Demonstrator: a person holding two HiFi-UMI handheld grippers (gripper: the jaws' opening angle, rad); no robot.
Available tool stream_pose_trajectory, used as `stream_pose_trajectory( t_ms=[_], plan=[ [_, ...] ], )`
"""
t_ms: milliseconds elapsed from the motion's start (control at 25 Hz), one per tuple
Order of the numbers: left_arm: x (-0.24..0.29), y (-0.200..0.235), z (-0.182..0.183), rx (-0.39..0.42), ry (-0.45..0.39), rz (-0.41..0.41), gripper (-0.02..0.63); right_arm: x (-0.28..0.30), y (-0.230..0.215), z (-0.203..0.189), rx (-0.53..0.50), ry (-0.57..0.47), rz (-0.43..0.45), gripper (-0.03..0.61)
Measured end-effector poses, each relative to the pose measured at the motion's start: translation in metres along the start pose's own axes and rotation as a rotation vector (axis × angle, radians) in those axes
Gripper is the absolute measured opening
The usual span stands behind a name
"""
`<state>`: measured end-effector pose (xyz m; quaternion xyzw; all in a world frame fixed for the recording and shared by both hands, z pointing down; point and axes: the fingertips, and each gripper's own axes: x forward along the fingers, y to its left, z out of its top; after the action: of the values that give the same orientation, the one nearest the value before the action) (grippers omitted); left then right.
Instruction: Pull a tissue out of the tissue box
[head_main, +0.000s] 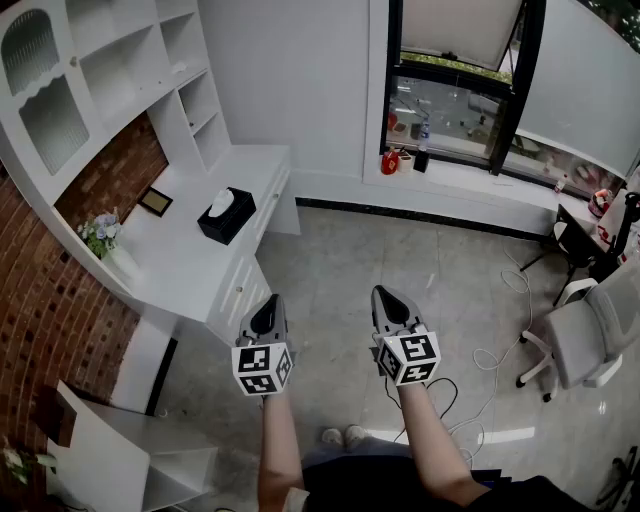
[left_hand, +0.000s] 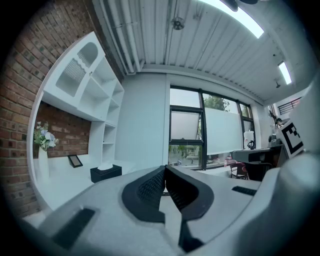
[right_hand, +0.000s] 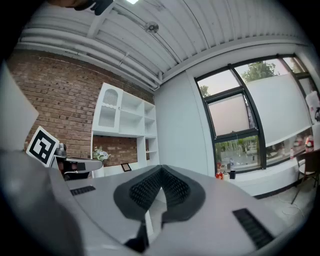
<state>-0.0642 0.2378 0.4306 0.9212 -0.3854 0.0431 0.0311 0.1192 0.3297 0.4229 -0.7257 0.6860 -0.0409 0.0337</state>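
Observation:
A black tissue box (head_main: 226, 215) with a white tissue (head_main: 221, 203) sticking out of its top stands on the white desk (head_main: 190, 270) at the left. The left gripper view shows the same tissue box (left_hand: 105, 172) far ahead on the desk. My left gripper (head_main: 268, 303) is held level over the floor beside the desk's near corner, well short of the box, jaws shut on nothing. My right gripper (head_main: 386, 296) hovers to its right over the floor, also shut and empty. In their own views, the left gripper (left_hand: 165, 170) and right gripper (right_hand: 160, 170) have their tips meeting.
A vase of flowers (head_main: 102, 235) and a small picture frame (head_main: 154, 201) share the desk, under white shelves (head_main: 110, 70). A grey office chair (head_main: 590, 330) and a loose cable (head_main: 500, 340) lie at the right. A window sill (head_main: 470, 175) carries small items.

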Motion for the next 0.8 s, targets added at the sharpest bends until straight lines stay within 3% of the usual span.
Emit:
stream_pose_trajectory(
  t_ms=[800],
  plan=[
    [0.005, 0.002, -0.014, -0.010, 0.023, -0.011, 0.009, 0.008, 0.001, -0.010, 0.010, 0.006, 0.010, -0.002]
  ],
)
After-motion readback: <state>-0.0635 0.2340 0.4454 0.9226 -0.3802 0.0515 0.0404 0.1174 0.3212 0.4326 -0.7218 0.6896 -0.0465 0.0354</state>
